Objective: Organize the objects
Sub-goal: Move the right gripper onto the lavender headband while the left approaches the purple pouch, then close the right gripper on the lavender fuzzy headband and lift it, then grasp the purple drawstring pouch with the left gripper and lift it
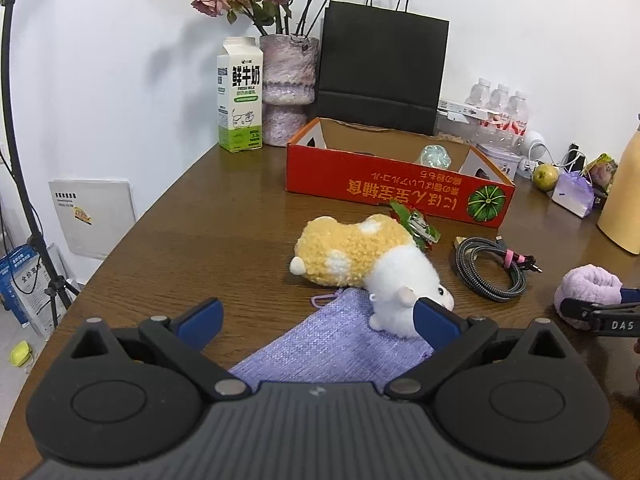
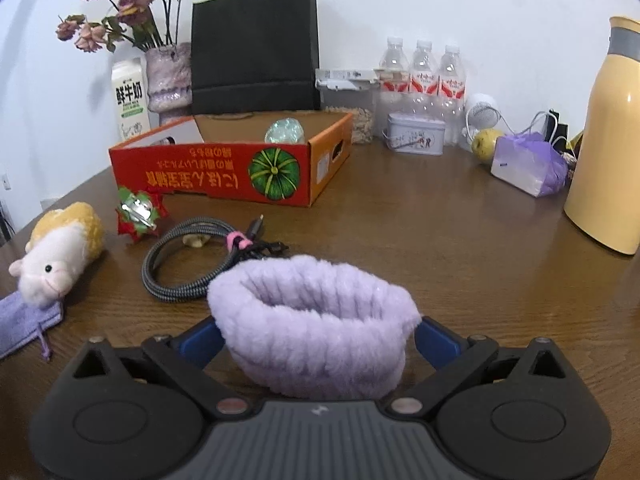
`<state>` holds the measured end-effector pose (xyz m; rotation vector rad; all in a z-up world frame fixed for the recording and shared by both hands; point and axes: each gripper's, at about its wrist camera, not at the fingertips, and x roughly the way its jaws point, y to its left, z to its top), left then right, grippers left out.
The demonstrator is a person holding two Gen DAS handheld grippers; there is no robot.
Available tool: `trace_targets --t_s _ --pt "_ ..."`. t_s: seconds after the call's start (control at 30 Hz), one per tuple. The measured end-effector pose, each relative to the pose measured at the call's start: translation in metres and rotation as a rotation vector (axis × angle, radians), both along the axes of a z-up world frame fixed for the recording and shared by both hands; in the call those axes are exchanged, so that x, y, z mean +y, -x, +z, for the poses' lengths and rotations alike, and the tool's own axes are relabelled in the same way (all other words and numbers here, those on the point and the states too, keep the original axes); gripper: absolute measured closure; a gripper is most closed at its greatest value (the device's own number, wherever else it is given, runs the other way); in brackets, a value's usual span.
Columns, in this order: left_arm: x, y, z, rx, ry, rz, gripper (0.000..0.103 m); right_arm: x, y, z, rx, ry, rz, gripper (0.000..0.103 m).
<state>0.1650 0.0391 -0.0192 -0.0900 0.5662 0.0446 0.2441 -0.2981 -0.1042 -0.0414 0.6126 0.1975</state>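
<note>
A brown wood table (image 2: 400,240) stands by a white wall (image 2: 460,8). Far ahead of the right gripper (image 2: 320,336) sit a black bag (image 2: 254,48), dry flowers (image 2: 120,4) and a red box (image 2: 208,178).

The right gripper's blue fingers (image 2: 434,340) press both sides of a soft, fluffy purple band (image 2: 312,332) shaped like a ring. A coiled cable (image 2: 180,256) lies just ahead, to the left.

The left gripper (image 1: 318,318) is open wide over a purple knit pouch (image 1: 332,344). A yellow and white toy animal (image 1: 372,264) lies just ahead, its head touching the right finger.
</note>
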Motion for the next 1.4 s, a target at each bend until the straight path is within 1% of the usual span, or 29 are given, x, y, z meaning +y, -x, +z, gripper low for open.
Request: trace_targets --t_s 0.07,0.17,0.23,0.33,0.4,0.6,0.73,0.93,1.03,1.2,1.33,1.4 --pt "0.0 -0.001 0.0 0.0 0.001 -0.004 0.0 0.001 0.0 0.001 -0.007 0.006 0.0 0.011" --pt "0.001 -0.001 0.002 -0.004 0.002 -0.005 0.0 -0.001 0.001 0.002 -0.018 -0.011 0.0 0.024" --pt "0.002 -0.001 0.003 -0.008 0.003 -0.002 0.0 -0.001 0.002 0.003 -0.025 -0.019 0.006 0.053" --pt "0.003 -0.003 0.002 -0.004 0.007 -0.003 0.0 -0.002 0.006 0.004 -0.042 -0.028 0.013 0.068" --pt "0.004 -0.004 0.0 0.005 0.007 -0.004 0.0 -0.002 0.009 0.006 -0.058 -0.03 0.009 0.074" --pt "0.01 -0.005 -0.005 0.027 0.017 0.003 0.0 -0.001 0.029 0.012 -0.149 -0.026 -0.006 0.075" --pt "0.015 -0.006 -0.005 0.039 0.009 0.011 0.0 0.003 0.041 0.016 -0.198 -0.017 -0.007 0.075" --pt "0.02 -0.008 -0.007 0.065 0.003 0.012 0.0 0.011 0.055 0.018 -0.231 -0.015 0.02 0.075" --pt "0.021 -0.01 -0.011 0.092 -0.007 0.002 0.0 0.017 0.06 0.019 -0.239 -0.009 0.034 0.075" --pt "0.02 -0.013 -0.02 0.154 -0.02 -0.075 0.0 0.023 0.063 0.019 -0.239 -0.009 0.042 0.075" --pt "0.012 -0.025 -0.028 0.226 -0.032 -0.186 0.0 0.025 0.061 0.018 -0.23 -0.01 0.047 0.075" --pt "0.006 -0.031 -0.035 0.263 -0.071 -0.237 0.0 0.026 0.061 0.018 -0.228 -0.008 0.045 0.075"
